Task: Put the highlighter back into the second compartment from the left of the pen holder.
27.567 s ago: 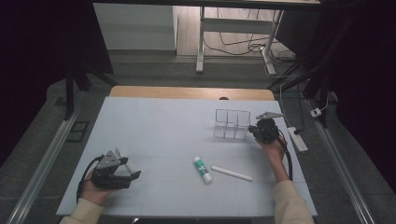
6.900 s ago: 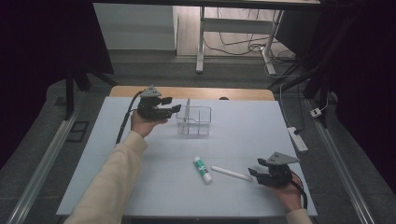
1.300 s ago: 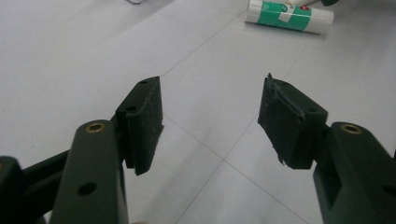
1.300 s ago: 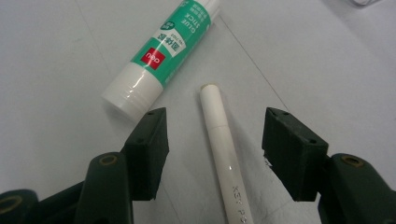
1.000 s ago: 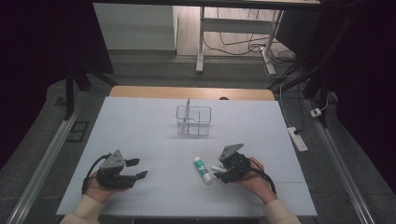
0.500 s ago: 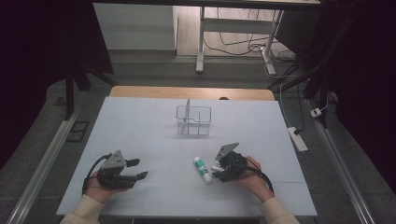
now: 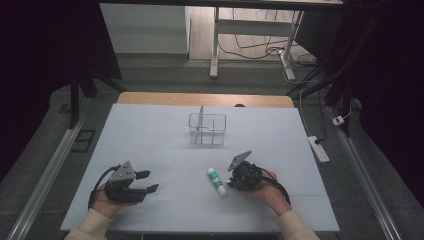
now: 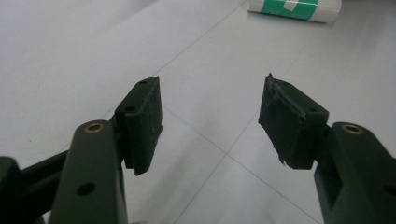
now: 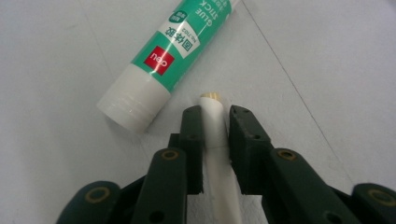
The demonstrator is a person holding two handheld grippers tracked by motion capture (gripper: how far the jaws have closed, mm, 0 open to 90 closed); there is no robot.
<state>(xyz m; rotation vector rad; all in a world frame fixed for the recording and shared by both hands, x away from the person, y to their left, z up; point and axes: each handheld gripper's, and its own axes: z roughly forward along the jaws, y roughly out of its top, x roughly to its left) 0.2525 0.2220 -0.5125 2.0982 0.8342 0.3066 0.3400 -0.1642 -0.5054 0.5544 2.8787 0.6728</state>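
**The thin white stick could slip out**

The right gripper (image 9: 215, 135) has just been closing its jaws, and now they are clamped on a thin white stick (image 9: 212, 112) lying on the worktop (image 7: 165, 135). The grip is close to the stick's tip, so it may tilt or slide out when lifted. The glue stick (image 9: 173, 56) lies just beside it and could get bumped and roll. The left gripper (image 8: 210, 121) rests with jaws apart, holding nothing. The clear holder (image 7: 207, 129) stands well apart.
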